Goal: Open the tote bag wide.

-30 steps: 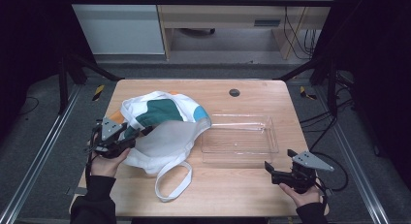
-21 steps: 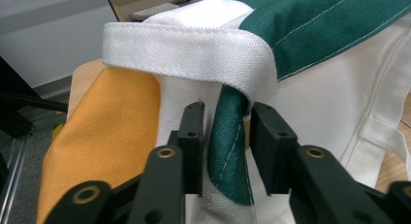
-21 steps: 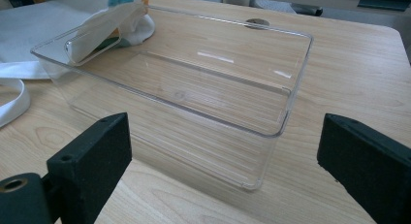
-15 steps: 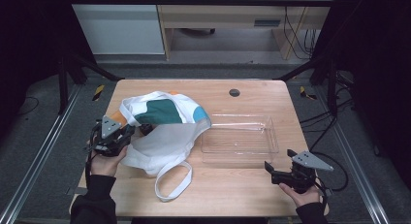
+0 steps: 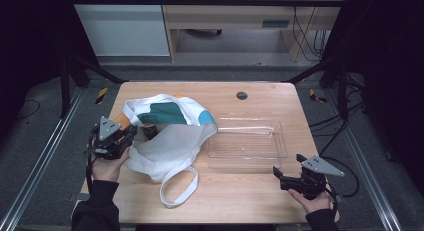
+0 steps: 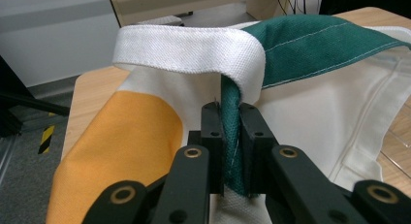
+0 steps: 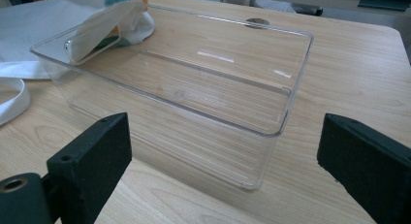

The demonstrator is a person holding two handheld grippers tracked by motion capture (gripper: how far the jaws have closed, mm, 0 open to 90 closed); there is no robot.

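From the high view, my left gripper (image 5: 131, 133) sits at the left side of the wooden table (image 5: 250, 201), pressed into the edge of a white tote bag (image 5: 172, 141) with green, teal and orange patches. One white handle loop (image 5: 177, 186) trails toward the near edge. My right gripper (image 5: 277, 173) rests near the front right corner, just short of the clear plastic tray (image 5: 247, 143), which lies beside the bag.

In the left gripper view, my jaws are pinched on a fold of the bag's green fabric (image 6: 231, 136), right under the other white strap (image 6: 194, 49) that arches over them (orange panel (image 6: 121, 141) to one side).

In the right gripper view, my jaws stand wide apart, holding nothing, with the tray (image 7: 184, 83) straight ahead between them and a corner of the bag (image 7: 109, 25) touching its far end.
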